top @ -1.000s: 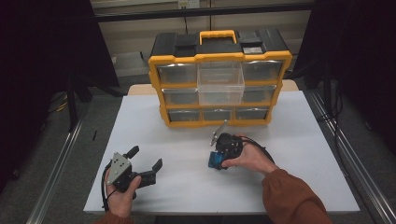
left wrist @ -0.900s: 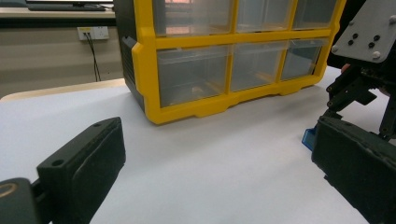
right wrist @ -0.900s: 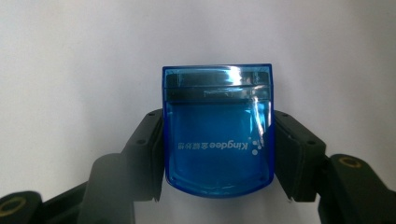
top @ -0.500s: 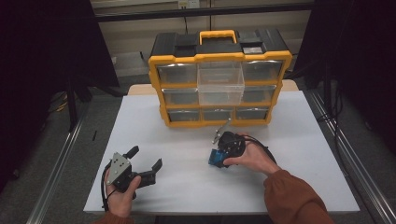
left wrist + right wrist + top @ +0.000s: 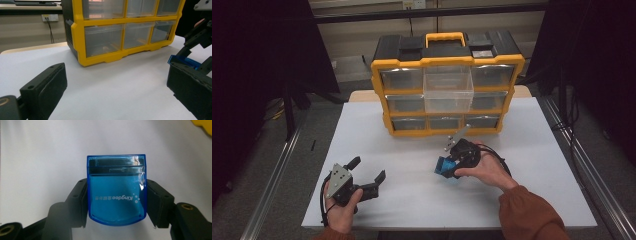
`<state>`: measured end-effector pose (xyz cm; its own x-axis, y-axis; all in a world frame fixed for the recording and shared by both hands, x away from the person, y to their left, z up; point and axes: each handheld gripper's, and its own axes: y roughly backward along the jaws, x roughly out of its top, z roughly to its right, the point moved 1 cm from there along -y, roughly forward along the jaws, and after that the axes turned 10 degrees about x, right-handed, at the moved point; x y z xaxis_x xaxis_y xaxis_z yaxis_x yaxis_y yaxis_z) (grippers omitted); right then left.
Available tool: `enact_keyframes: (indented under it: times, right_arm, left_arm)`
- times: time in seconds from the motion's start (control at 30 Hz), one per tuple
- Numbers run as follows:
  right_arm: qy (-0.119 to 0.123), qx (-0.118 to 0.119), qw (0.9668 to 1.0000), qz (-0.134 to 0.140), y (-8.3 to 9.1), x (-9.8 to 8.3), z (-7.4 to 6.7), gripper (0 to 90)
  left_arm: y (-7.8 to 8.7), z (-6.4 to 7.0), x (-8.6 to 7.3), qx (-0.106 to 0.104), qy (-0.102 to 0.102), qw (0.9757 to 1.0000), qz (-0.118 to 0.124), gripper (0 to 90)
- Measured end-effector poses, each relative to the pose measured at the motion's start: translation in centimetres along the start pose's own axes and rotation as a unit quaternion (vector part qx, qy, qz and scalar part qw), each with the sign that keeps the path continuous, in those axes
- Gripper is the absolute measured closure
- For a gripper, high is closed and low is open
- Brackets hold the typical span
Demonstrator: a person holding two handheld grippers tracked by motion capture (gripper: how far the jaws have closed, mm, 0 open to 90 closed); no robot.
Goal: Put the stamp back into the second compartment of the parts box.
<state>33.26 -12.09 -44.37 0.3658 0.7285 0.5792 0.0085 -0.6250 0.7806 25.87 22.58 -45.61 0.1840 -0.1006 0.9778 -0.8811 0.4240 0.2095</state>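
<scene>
A small translucent blue plastic box [image 5: 116, 195] with white lettering sits between the two black jaws of my right gripper [image 5: 116, 187], which is shut on its sides just above the white table. From above, the right gripper [image 5: 447, 167] holds the blue box [image 5: 443, 166] at table centre, in front of the yellow and black drawer organizer [image 5: 447, 62]. My left gripper [image 5: 367, 170] rests at the lower left, open with nothing between its jaws. In the left gripper view its jaws stand wide apart, and the blue box [image 5: 183, 61] shows at the right.
The organizer [image 5: 105, 58] stands at the table's far edge with three rows of clear drawers. Its top middle drawer [image 5: 448, 90] is pulled out. A thin metal piece [image 5: 458, 135] lies in front of the organizer. Dark floor and rails flank the white table [image 5: 412, 200].
</scene>
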Motion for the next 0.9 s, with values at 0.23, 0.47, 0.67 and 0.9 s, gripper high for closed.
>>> enact_keyframes:
  times: [0.23,0.47,0.67,0.9]
  right_arm:
    - [0.004,-0.007,0.9993,0.037,1.4,0.1,-0.7,42.4]
    - [0.007,0.008,0.9975,0.070,2.9,0.4,-1.7,42.4]
    - [0.016,0.009,0.9964,0.083,3.9,0.5,-2.1,42.4]
    - [0.024,0.009,0.9944,0.102,5.2,0.9,-2.6,42.4]
  left_arm:
    - [0.0,0.0,0.0,0.004,0.000,1.0000,0.002,3.1]
    - [0.0,0.0,0.0,0.002,0.003,1.0000,0.002,3.0]
    - [0.1,0.0,0.0,0.002,-0.003,1.0000,0.003,3.0]
    - [0.0,0.0,0.0,0.000,-0.002,1.0000,0.003,3.1]
